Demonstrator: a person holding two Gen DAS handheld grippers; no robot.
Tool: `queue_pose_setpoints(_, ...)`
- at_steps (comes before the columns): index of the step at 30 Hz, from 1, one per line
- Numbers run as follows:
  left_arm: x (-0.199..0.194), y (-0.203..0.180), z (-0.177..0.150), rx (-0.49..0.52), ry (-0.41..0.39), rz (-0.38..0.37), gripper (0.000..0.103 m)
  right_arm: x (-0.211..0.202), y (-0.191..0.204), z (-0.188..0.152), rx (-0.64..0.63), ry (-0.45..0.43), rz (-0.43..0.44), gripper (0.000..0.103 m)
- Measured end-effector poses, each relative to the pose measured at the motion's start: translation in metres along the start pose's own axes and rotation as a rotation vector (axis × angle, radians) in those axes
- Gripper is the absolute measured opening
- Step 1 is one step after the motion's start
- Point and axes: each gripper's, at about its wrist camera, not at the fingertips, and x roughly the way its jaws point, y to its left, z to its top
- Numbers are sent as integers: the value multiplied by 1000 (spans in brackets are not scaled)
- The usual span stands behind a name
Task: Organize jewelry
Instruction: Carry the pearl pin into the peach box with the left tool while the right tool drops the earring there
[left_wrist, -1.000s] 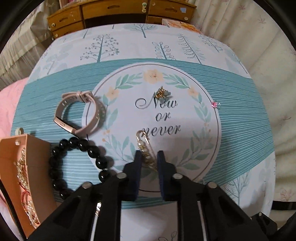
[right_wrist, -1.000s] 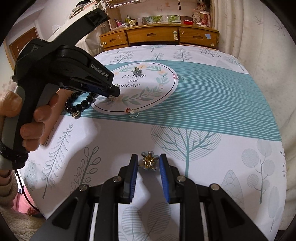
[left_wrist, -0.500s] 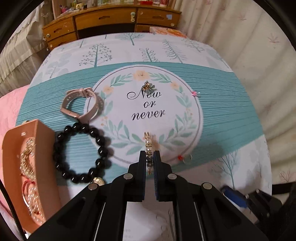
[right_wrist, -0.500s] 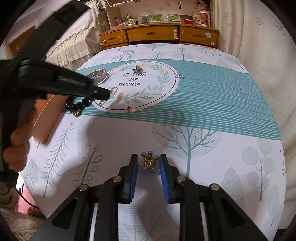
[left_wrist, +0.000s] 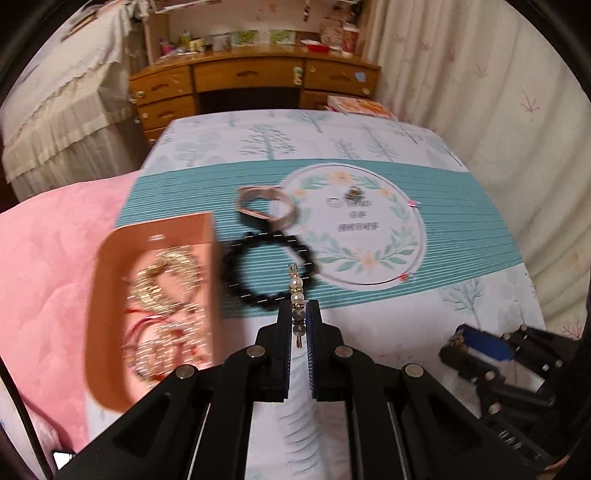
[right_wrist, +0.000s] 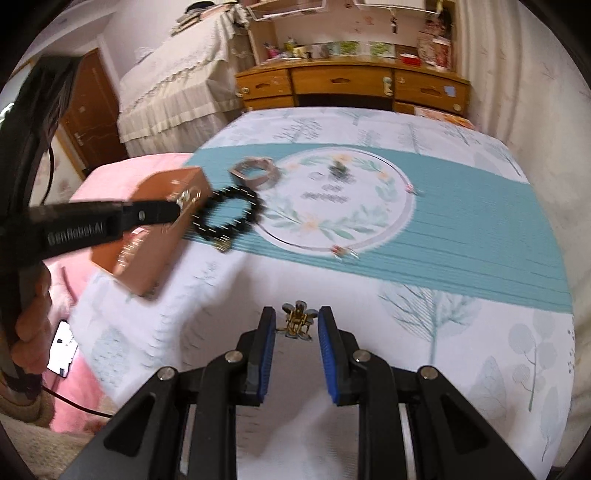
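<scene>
Our left gripper pinches the pearl pin; only the right view shows our right gripper parted around a flower clip on the tree-print cloth.

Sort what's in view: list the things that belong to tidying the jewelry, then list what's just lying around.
Job: pearl pin in left tool; flower clip between right tool fingers; orange box; black bead bracelet; pink watch; small rings.

Lying about: desk; phone; pink quilt.

Right gripper jaws apart around flower earring.
</scene>
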Motion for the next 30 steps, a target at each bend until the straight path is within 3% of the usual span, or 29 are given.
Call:
queue_pose_setpoints(9,-23,63,-23,-87,-48,70,5,-3,58,48,-58,-39,144,24)
queue_pose_setpoints(18,-21,102,-36,-133,-47,56,5,18,110,99,-69,-16,247,24)
queue_pose_setpoints(30,3,126,-44,-155,14,-26,5,77,143,122,-70,94,247,24)
